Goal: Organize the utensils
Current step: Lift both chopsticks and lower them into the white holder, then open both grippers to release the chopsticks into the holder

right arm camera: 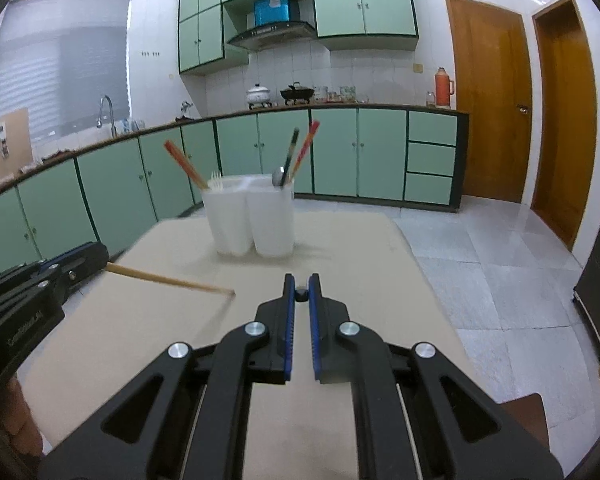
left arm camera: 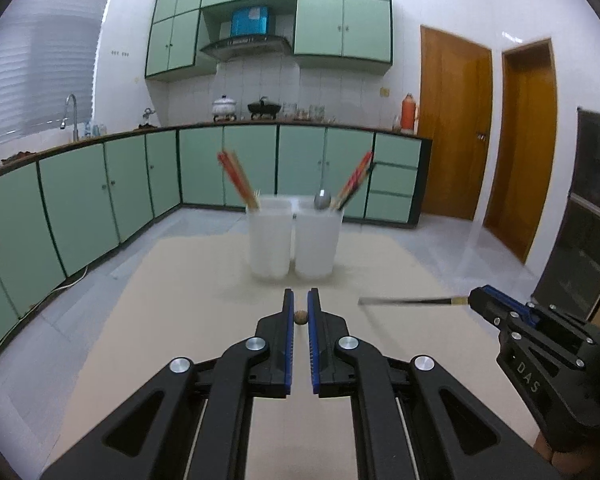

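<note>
Two white utensil holders stand side by side on the beige table point(left arm camera: 172, 320). The left holder point(left arm camera: 270, 240) has red-topped chopsticks and white forks. The right holder point(left arm camera: 316, 240) has a metal spoon point(left arm camera: 322, 201) and red and dark chopsticks. My left gripper point(left arm camera: 301, 300) is shut on a wooden chopstick point(right arm camera: 172, 281), seen end-on in its own view and pointing right above the table in the right wrist view. My right gripper point(right arm camera: 301, 284) is shut on a dark chopstick with a silver tip point(left arm camera: 404, 301), which points left. Both grippers hover in front of the holders.
Green cabinets and a counter point(left arm camera: 260, 122) with pots and a sink tap run along the back and left. Two wooden doors point(left arm camera: 456, 120) are at the right, with a dark cabinet point(left arm camera: 588, 240) at the far right. Pale tiled floor surrounds the table.
</note>
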Action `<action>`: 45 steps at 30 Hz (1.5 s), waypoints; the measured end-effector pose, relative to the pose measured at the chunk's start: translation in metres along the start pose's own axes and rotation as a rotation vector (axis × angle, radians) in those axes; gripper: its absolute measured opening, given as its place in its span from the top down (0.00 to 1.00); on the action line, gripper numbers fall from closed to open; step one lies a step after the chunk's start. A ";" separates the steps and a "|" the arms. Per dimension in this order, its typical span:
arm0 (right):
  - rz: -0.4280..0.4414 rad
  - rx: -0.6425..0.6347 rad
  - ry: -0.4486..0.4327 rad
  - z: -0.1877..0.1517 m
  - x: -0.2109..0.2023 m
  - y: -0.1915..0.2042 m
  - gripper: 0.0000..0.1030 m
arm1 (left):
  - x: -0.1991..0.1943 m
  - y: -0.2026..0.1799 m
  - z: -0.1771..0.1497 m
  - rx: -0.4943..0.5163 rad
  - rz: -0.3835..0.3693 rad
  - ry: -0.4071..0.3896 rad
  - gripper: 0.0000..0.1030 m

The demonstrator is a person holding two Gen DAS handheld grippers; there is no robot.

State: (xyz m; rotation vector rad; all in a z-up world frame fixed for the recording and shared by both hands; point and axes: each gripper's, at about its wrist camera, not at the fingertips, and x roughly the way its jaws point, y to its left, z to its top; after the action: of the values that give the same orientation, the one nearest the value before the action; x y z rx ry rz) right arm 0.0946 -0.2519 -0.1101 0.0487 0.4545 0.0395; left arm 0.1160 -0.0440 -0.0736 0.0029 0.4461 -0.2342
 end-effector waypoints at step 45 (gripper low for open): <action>0.176 -0.006 -0.125 0.285 0.156 -0.011 0.94 | 0.115 0.050 0.207 -0.015 -0.049 -0.239 0.94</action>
State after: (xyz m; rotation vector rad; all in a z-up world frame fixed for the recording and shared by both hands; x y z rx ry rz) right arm 0.3601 -0.2663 0.0763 0.0844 0.3241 0.2099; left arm 0.3160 -0.0323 0.0617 -0.0504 0.2097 -0.2760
